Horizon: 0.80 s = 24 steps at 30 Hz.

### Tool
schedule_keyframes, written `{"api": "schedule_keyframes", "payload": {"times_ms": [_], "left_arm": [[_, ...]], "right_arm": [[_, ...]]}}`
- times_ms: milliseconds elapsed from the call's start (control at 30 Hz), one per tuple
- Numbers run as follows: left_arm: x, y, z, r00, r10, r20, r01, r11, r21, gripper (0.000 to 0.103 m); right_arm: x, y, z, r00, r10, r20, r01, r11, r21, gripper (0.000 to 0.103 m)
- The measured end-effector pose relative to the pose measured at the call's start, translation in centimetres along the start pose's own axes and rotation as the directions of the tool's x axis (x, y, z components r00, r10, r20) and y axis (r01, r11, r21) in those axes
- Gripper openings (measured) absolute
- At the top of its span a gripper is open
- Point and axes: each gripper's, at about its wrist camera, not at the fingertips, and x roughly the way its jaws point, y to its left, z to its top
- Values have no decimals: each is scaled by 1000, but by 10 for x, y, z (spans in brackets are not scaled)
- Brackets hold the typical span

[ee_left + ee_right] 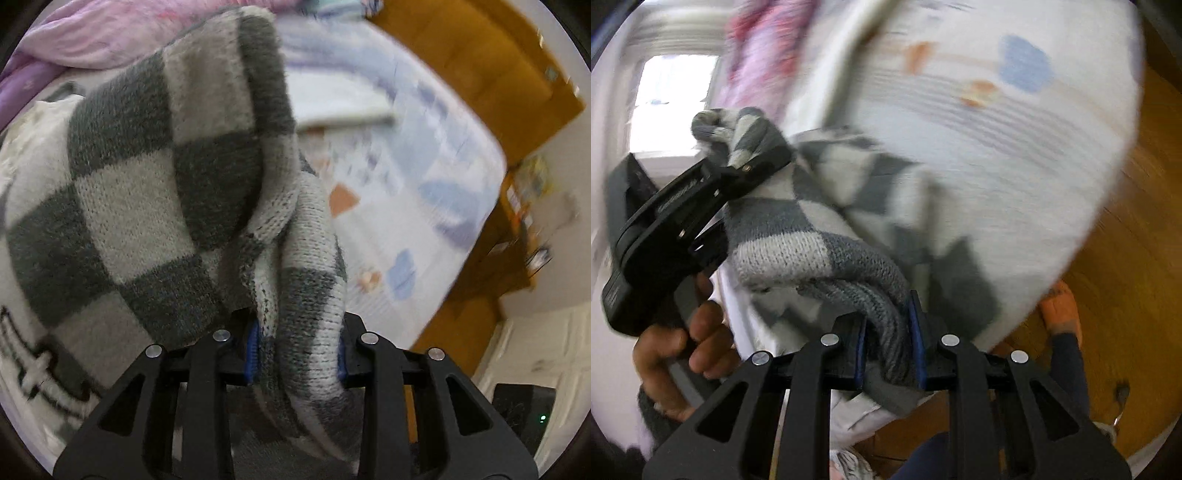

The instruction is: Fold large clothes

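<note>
Grey-and-white checked knit sweater (pixel 147 177), soft, bulky, droopy; my left gripper (pixel 297 349) and right gripper (pixel 888 339) both clamp bunched edges.

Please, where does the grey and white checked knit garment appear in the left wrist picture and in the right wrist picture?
Left wrist view: the checked knit garment fills the left and centre, a fold pinched in the left gripper.
Right wrist view: it runs from centre-left down into the right gripper; the left gripper grips its far end.
Shared landmark: the bedsheet with blue and orange patches.
</note>
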Motion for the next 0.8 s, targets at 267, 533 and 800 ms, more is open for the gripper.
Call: {"api": "schedule_keyframes", "payload": {"times_ms": [267,533,800], "left_arm": [[-52,28,17,982,-178,61,185,972,-148,66],[-99,126,-1,990,129,62,-109,960,-257,67],[-66,152,8,988,154,3,-147,953,-263,68]], "right_arm": [[3,-20,15,992,-106,-67,109,993,40,23],[-42,56,29,978,-202,60,210,932,-296,22],[18,216,68,999,-18,48,45,757,-651,21]]}}
